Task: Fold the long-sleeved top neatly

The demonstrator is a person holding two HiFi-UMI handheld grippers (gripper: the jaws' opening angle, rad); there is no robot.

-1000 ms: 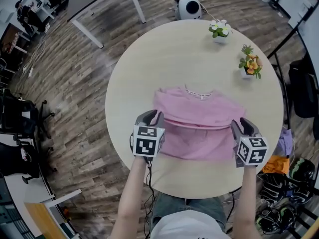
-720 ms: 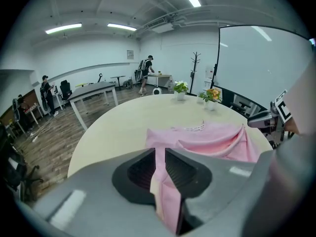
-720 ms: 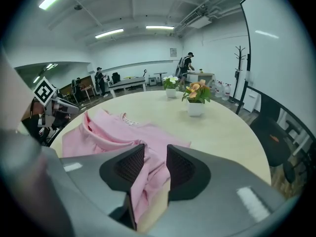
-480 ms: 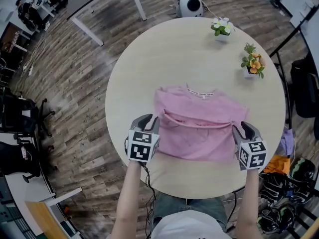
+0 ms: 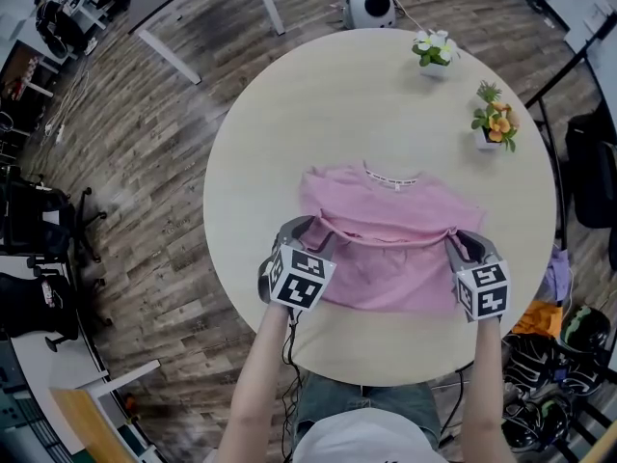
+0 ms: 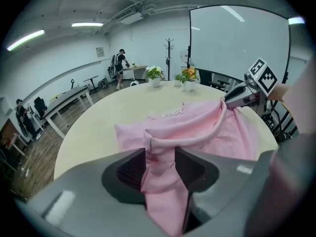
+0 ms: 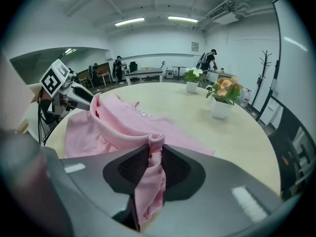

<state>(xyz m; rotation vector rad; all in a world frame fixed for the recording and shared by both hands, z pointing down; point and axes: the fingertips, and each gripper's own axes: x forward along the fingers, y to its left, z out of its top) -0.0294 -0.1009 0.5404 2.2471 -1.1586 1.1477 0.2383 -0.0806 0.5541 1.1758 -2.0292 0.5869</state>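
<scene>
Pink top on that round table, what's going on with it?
A person is folding the pink top on the round table. The left hand-held gripper and the right hand-held gripper each pinch one raised edge of it, stretched between them above the rest, which lies flat with its collar on the far side.

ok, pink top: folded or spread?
Mid-fold: left tool and right tool pinch the pink top by its hem, raised; collar half lies flat.

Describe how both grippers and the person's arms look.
Left gripper and right gripper: grey two-jaw bodies with dark ribbed pads, each carrying a white cube with black square markers. A dark cable trails from the left one. Forearms are bare; the person's shirt is white.
</scene>
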